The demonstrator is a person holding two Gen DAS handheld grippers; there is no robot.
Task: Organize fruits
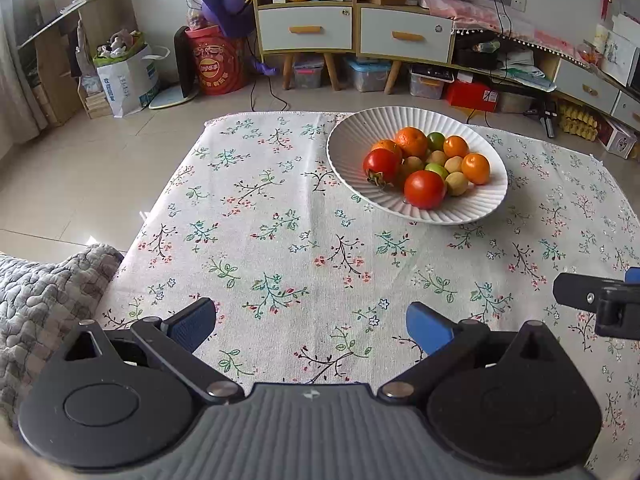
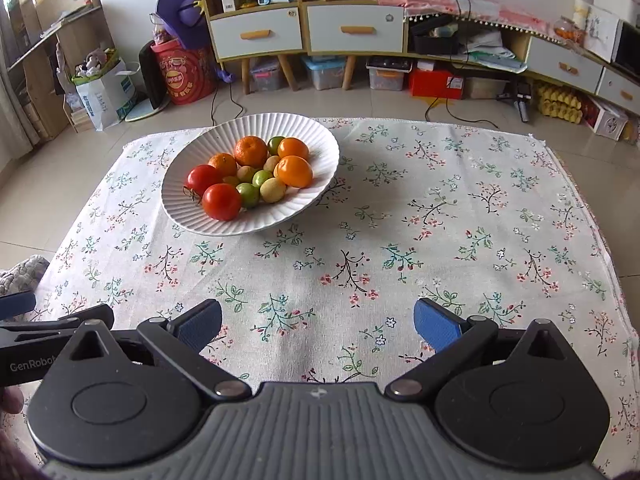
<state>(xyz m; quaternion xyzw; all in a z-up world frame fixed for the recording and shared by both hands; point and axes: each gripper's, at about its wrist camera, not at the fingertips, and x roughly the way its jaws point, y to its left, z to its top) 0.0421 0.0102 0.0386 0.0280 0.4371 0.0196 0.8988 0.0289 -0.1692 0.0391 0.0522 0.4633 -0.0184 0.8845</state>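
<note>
A white ribbed bowl stands on the floral tablecloth, far right in the left wrist view, and far left in the right wrist view. It holds two red tomatoes, several oranges and small green and yellow fruits. My left gripper is open and empty over the near cloth. My right gripper is open and empty too, well short of the bowl. Part of the right gripper shows at the left wrist view's right edge.
The table sits on a tiled floor. A grey quilted cushion lies at the near left. Cabinets with drawers, storage boxes, a red barrel and a shelf stand along the far wall.
</note>
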